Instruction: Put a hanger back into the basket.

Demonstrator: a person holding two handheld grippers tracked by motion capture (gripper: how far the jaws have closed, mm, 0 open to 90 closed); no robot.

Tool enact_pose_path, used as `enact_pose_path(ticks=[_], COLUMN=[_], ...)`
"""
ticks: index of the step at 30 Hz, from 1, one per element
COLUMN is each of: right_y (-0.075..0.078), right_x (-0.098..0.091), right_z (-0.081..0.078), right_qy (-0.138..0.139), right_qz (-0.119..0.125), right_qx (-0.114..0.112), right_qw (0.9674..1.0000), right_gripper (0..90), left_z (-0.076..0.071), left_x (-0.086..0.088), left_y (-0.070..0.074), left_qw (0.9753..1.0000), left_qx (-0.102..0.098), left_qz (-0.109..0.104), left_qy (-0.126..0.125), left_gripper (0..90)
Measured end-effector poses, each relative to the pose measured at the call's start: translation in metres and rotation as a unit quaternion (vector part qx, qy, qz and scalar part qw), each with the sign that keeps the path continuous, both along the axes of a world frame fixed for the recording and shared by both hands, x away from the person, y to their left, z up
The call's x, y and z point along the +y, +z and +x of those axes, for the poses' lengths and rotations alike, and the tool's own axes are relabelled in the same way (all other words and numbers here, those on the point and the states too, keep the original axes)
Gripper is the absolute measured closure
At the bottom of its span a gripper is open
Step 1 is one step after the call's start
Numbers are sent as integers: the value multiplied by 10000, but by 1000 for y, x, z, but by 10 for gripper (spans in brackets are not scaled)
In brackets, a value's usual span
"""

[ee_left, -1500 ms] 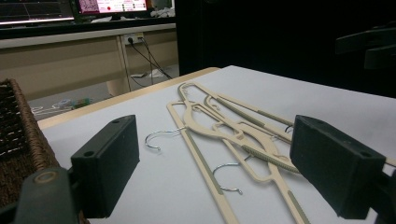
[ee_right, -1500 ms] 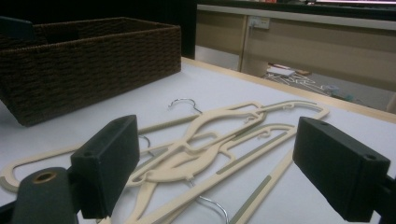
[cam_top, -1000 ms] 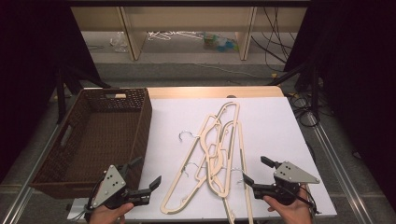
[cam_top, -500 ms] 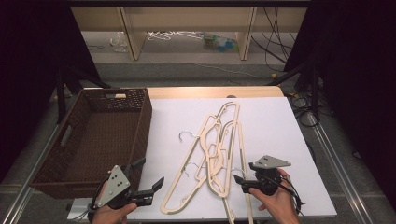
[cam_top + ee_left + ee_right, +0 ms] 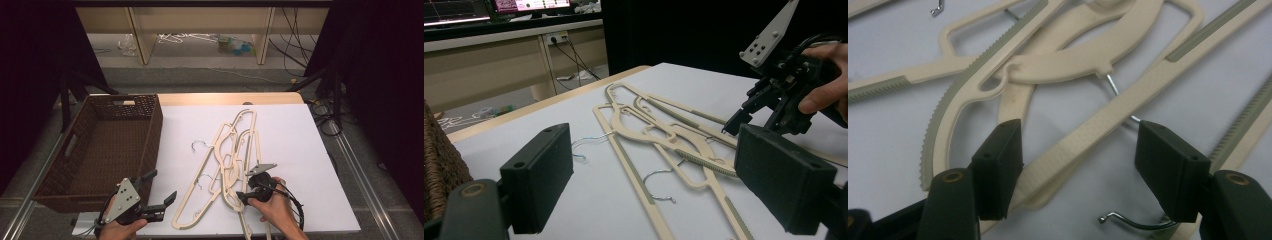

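Each hand is gripping a black two-jaw tool. The left gripper (image 5: pixel 161 194) is carrying a grey three-cornered plate drilled with small holes, and its jaws are ending in blocky black rectangular pads (image 5: pixel 542 169), each showing a round screw hole; a brass-coloured ring is sitting at the jaw's base. The right gripper (image 5: pixel 242 198) is wearing a similar grey plate, and a black cable is looping from its body. Both hands are showing bare, with no sleeve visible.
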State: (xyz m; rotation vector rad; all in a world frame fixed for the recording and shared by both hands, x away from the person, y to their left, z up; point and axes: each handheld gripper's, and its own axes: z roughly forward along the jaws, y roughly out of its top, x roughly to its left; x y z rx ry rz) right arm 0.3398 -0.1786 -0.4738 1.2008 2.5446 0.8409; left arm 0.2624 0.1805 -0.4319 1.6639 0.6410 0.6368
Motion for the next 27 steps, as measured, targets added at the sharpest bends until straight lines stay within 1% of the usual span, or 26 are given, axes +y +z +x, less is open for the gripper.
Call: enact_pose_path(ticks=[1,2,4,6,7,8,9,12,13,14,15,16,17,18,22,23,26,27], right_y=[0,0,0,2,2,3,4,5,5,5,5,5,5,5,6,7,8,11], right_x=[0,2,2,1,0,-2,-3,-7,-12,-14,-16,-18,-18,-19,-21,-22,-23,-25], right_z=[0,-1,-1,-2,-1,-1,-1,0,1,3,3,3,3,4,4,5,6,6], right_qy=[22,61,107,57,99,72,24,-17,-63,-38,-108,-81,-81,-118,-98,-52,-13,62], right_qz=[-4,-132,-177,-195,-217,-239,-213,-157,-62,-1,51,84,84,62,34,-36,-74,-97], right_qx=[42,179,147,221,216,301,371,453,542,594,590,603,603,549,576,589,591,623], right_qw=[10000,9997,9997,9995,9995,9992,9991,9988,9985,9982,9982,9981,9981,9984,9983,9982,9982,9980], right_gripper=[378,401,412,425,431,450,464,497,534,552,574,588,588,621,654,671,688,700], left_z=[0,0,-1,-1,-1,-1,-2,-2,-1,-1,-1,-2,-2,-2,-2,-3,-2,-2], left_x=[0,0,0,0,0,0,0,0,-1,-1,-1,0,0,0,-1,-1,0,-1], left_y=[0,0,1,1,1,1,1,1,1,1,1,1,1,2,2,2,2,2], left_qw=[10000,10000,10000,10000,10000,9999,10000,9999,9999,9999,9999,9999,9999,9999,9999,9999,9999,9999], left_qx=[-28,-35,-34,-49,-71,-79,-60,-83,-94,-94,-108,-82,-82,-116,-126,-106,-128,-118], left_qz=[33,16,-19,-9,23,22,-19,-16,-50,-50,-79,-7,-7,16,19,11,16,5], left_qy=[-12,-15,-24,-41,-53,-58,-53,-66,-74,-74,-91,-68,-68,-90,-102,-101,-101,-95], left_gripper=[157,158,158,157,158,158,158,158,158,158,159,159,158,158,158,158,159,159])
